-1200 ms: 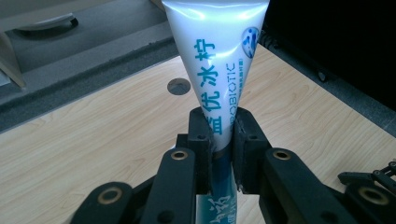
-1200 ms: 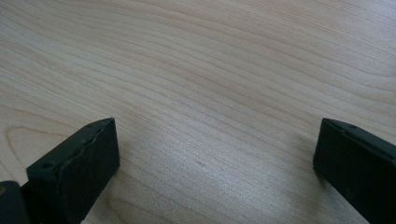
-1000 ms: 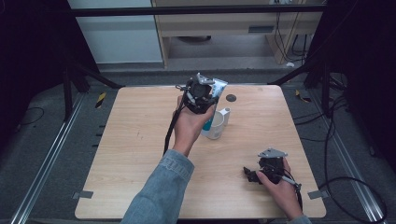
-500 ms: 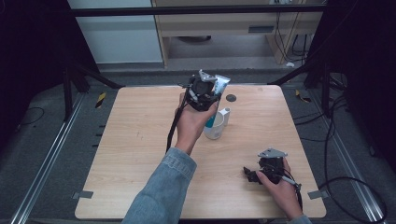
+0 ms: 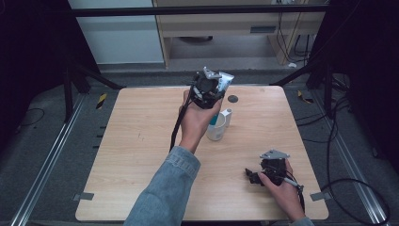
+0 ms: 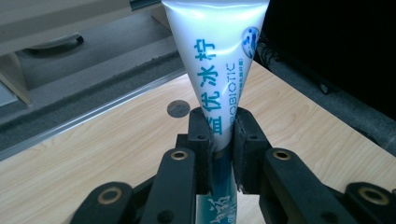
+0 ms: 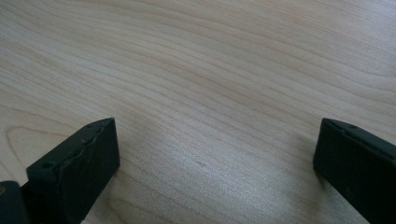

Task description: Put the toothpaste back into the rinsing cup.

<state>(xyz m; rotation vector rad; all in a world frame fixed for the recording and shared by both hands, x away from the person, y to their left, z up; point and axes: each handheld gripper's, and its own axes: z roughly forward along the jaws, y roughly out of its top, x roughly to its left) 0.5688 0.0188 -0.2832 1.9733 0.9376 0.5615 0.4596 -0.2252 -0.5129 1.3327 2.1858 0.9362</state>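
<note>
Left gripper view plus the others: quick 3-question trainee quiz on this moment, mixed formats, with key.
1. True or false: the left gripper is shut on the tube.
2. The right gripper is: A) open, low over the bare table; B) shut on the cup; C) lifting the tube.
3. Fill in: in the high view, a white ___ stands on the table beside the left hand.

Key: 1 true; 2 A; 3 cup.
</note>
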